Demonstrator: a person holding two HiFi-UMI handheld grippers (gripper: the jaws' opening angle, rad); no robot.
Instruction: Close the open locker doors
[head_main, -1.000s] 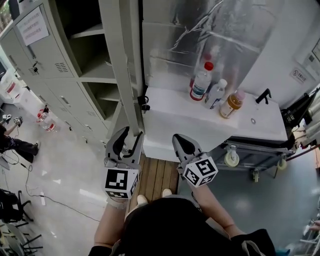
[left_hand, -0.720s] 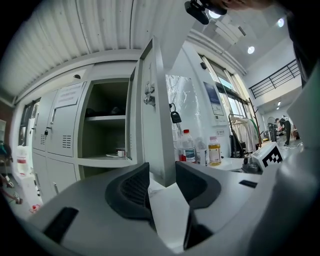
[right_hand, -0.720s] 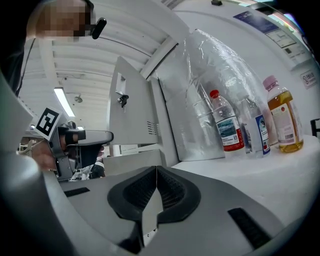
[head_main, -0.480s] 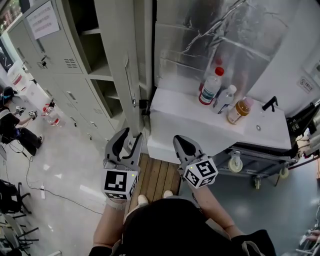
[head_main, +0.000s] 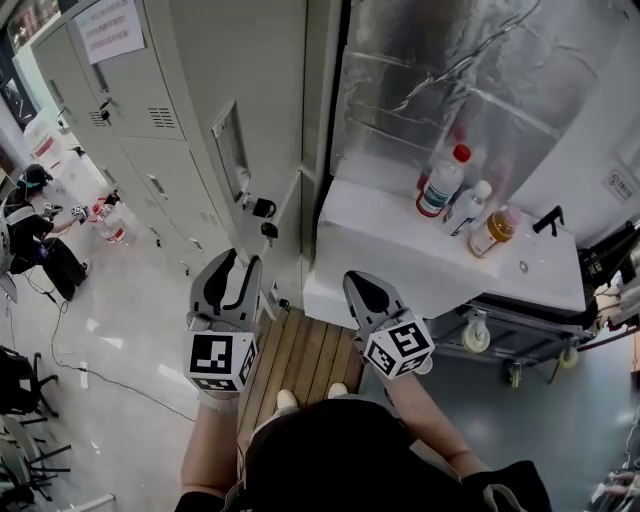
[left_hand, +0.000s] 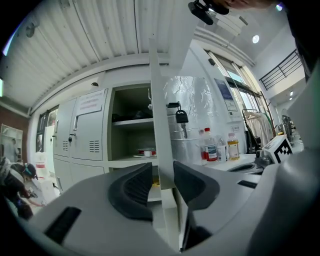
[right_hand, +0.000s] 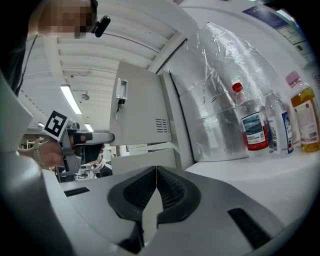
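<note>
Grey metal locker door (head_main: 262, 110) stands partly open, with its thin edge facing the person. The left gripper (head_main: 238, 264) has its jaws apart. In the left gripper view that edge sits in the gap between them; I cannot tell if it touches. Past the edge the locker is open, with a shelf (left_hand: 127, 161) inside, and a key (left_hand: 181, 118) hangs just right of the edge.

The right gripper (head_main: 358, 280) has its jaws pressed together on nothing and hangs in free air by the white counter (head_main: 400, 240). Three bottles (head_main: 441, 185) stand on it near the shiny foil wall (head_main: 450, 70). A wooden board (head_main: 300, 350) lies under the person's feet, and pale floor (head_main: 130, 330) is open to the left.

A second ago the head view showed bare shelves. Now the door's face covers them, and the left gripper has gone a bit left.
</note>
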